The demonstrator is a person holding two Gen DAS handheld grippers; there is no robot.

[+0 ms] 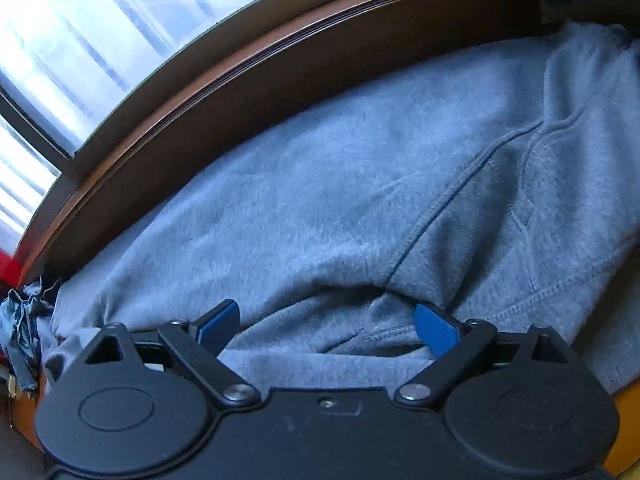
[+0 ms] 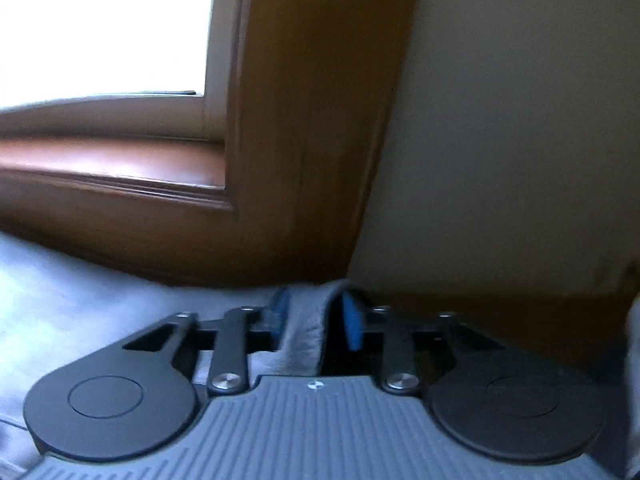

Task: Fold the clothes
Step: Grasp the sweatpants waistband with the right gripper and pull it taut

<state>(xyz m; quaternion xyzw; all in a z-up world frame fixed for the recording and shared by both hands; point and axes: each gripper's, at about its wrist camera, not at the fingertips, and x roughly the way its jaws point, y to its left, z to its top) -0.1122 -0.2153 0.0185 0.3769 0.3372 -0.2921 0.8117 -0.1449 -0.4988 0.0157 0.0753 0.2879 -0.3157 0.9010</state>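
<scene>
We have a grey sweatshirt (image 1: 320, 200) spread across the wooden tabletop (image 1: 624, 408), its far edge lying against the base of the wooden window frame (image 1: 280, 64). A seam runs diagonally over the cloth, and a thick roll of it, perhaps a sleeve or the hem, sits near the left gripper (image 1: 328, 326).

Our left gripper hovers low over that near roll with its jaws spread wide; the blue pads stand on either side of a bunched ridge of fabric but do not pinch it. We judge it is placed there either to take a hold or because it has just let go; the view fits both.

Our right gripper (image 2: 314, 316) has its jaws drawn in on a narrow upright fold of the same grey sweatshirt (image 2: 308, 340), which rises between the blue pads. The grip sits at the edge of the garment, near the corner where the window frame (image 2: 312, 120) meets the cream wall (image 2: 520, 120). Holding an edge this way lets us lift and carry a flap over the body without dragging the whole piece.

At the far left in the left wrist view, a crumpled bluish cloth (image 1: 24, 320) lies beside the sweatshirt.
</scene>
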